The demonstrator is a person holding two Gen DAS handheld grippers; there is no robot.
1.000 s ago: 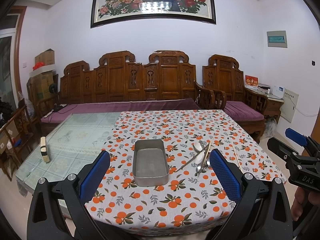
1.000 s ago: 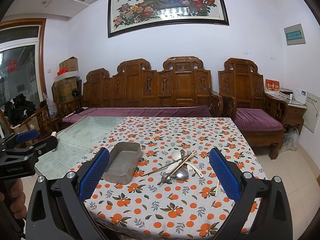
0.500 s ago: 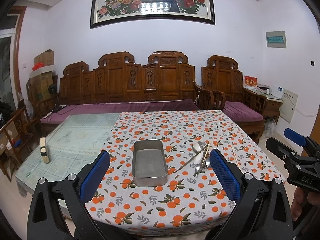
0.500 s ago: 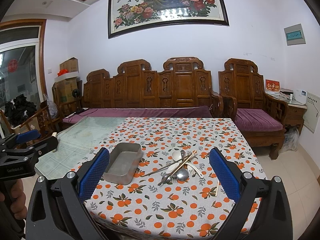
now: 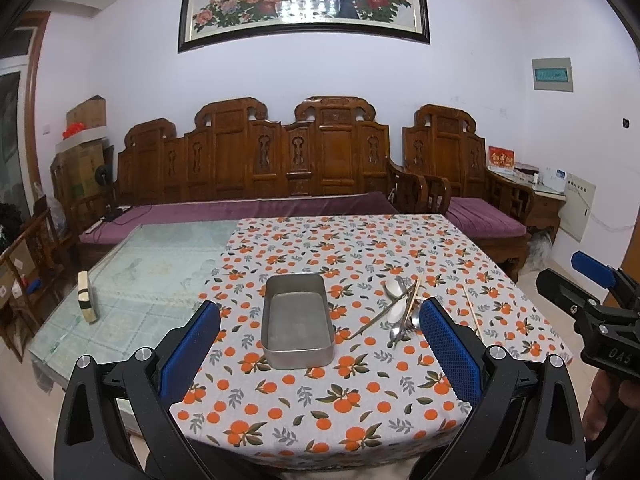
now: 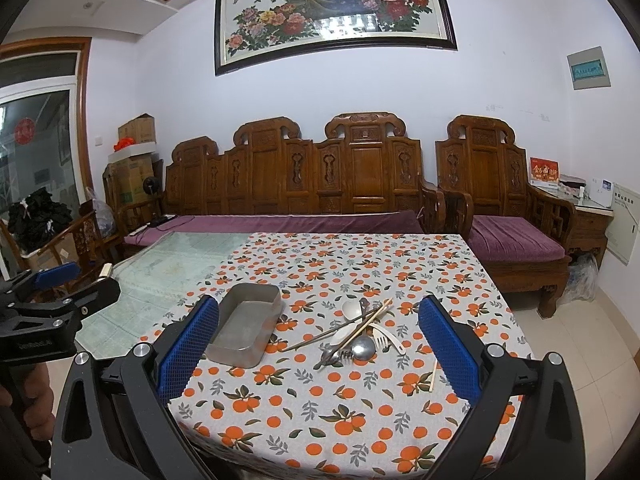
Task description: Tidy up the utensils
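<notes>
Both grippers wide open over the tabletop, holding nothing.

The left gripper (image 5: 320, 348) hangs at the near edge of the tabletop (image 5: 360, 412) with its jaws spread wide — the metal tin (image 5: 297, 322) sits straight ahead between them, empty, and the utensil pile (image 5: 402, 310) lies just inside the right-hand jaw. The right gripper (image 6: 318, 350) also has its jaws fully apart and empty; its pile of spoons, fork and chopsticks (image 6: 354, 334) lies ahead between them, the tin (image 6: 246, 330) just beside the left-hand jaw, and one stray chopstick (image 6: 433, 374) lies apart from the pile — just inside the right-hand jaw.
</notes>
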